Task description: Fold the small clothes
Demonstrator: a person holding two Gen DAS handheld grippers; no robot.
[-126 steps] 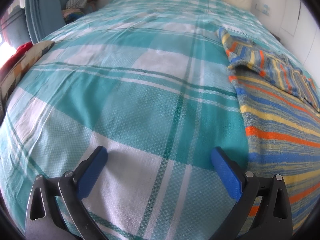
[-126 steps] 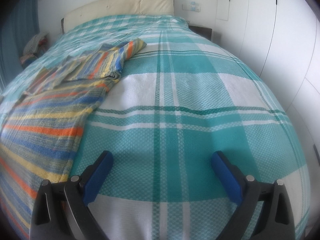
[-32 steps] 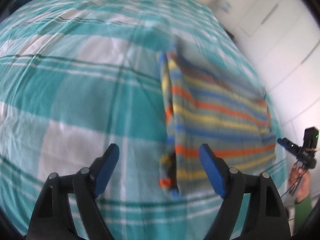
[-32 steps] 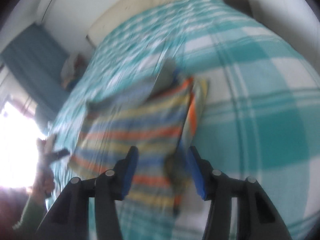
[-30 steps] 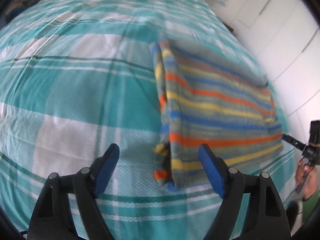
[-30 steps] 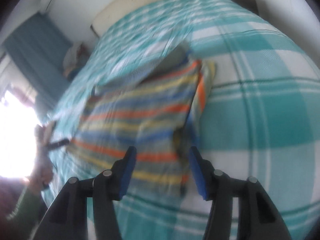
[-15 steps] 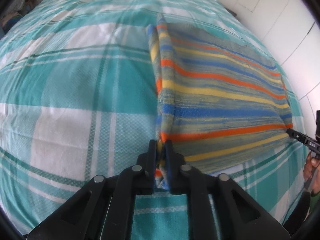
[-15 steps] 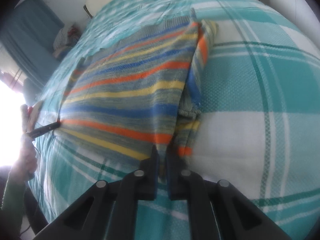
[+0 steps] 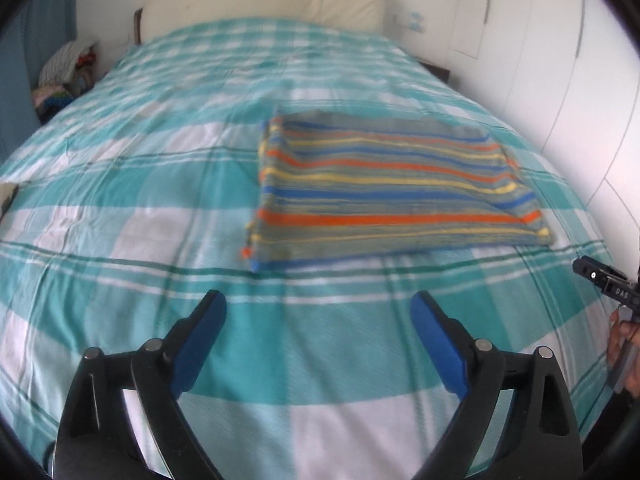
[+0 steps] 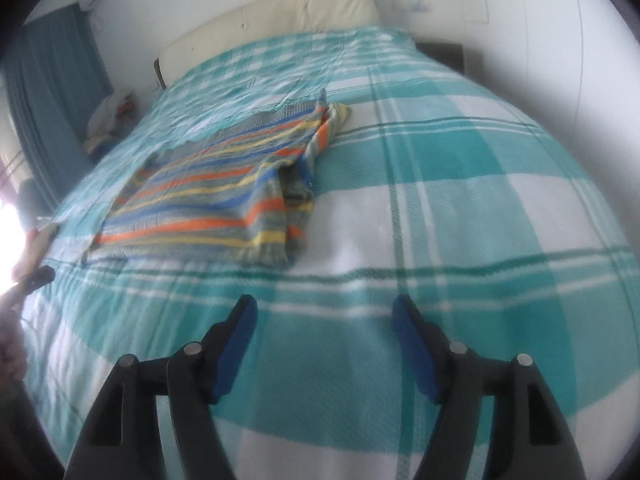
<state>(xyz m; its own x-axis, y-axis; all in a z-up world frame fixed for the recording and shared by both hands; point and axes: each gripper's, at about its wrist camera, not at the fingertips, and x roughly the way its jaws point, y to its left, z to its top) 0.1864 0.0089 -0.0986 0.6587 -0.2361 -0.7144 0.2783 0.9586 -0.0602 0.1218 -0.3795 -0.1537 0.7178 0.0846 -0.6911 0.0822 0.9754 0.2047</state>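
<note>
Both wide apart and gripping nothing, the left hand-held gripper (image 9: 318,334) and right hand-held gripper (image 10: 325,330) hover over the bed (image 9: 120,184), the striped garment (image 9: 384,184) lying folded just ahead.

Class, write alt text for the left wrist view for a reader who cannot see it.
A folded knit garment with orange, yellow and blue stripes lies flat on a bed covered by a teal-and-white plaid bedspread. The open left gripper with blue-padded black fingers hovers in front of it, holding nothing.
</note>
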